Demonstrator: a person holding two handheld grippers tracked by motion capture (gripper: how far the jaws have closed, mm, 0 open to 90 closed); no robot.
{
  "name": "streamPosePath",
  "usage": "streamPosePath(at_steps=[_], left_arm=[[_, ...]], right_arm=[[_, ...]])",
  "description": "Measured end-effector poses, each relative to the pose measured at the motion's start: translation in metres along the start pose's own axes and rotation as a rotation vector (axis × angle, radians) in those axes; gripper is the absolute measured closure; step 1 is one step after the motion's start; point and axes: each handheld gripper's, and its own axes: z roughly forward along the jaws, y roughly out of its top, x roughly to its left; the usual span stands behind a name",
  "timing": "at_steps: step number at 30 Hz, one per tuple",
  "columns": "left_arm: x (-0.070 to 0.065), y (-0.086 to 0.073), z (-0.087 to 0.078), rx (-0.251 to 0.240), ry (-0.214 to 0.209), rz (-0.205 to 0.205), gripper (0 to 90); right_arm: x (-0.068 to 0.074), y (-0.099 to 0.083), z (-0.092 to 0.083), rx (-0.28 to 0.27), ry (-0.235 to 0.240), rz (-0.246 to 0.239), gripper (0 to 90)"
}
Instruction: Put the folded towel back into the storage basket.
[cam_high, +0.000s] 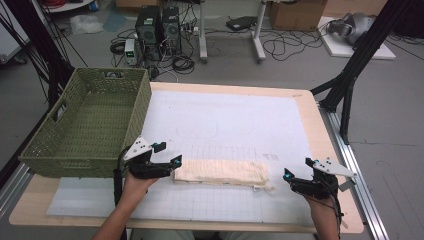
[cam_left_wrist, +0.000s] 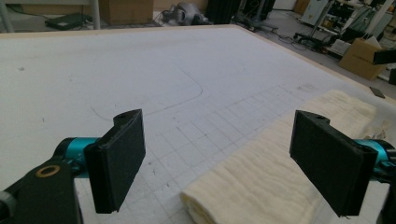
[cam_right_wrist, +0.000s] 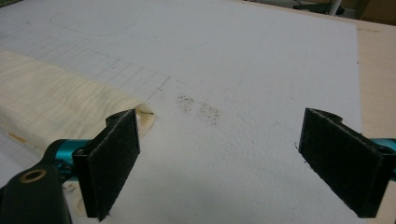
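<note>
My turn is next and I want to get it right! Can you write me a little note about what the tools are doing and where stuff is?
Left tool: open, at the left end of the folded cream towel, holding nothing.
Right tool: open, just off the towel's right end, holding nothing.
The towel lies folded into a long strip on the white mat, near the front edge.
The green basket stands at the table's left, with nothing in it.
Done: towel looks folded.
Left, probably: grip both ends, then fold again or lift it into the basket.

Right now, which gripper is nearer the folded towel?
Left. The left gripper sits open at the folded towel's left end, jaws either side of its corner. The right gripper is open, off its right end.
</note>
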Motion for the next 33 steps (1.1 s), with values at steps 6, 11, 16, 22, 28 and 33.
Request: streamPosePath(at_steps=[6,11,16,22,28,33], left_arm=[[-0.004,-0.001,0.0,0.043,0.007,0.0,18.5],[-0.005,-0.004,0.002,0.087,0.015,-0.008,18.5],[-0.005,-0.008,0.001,0.121,0.008,-0.014,18.9],[-0.004,-0.017,-0.001,0.205,0.014,-0.025,22.5],[-0.004,-0.024,-0.002,0.277,0.015,-0.002,26.2],[-0.003,-0.026,0.0,0.313,-0.005,-0.012,28.8]], right_arm=[[0.002,0.0,-0.002,-0.002,0.009,-0.006,11.7],[0.0,-0.002,-0.004,-0.003,0.011,0.006,11.7],[-0.001,-0.003,-0.001,0.003,0.018,0.011,11.7],[0.004,-0.001,0.004,0.011,0.032,-0.005,11.8],[0.004,-0.002,0.007,0.019,0.038,-0.007,11.8],[0.005,-0.003,0.009,0.027,0.042,-0.004,11.8]])
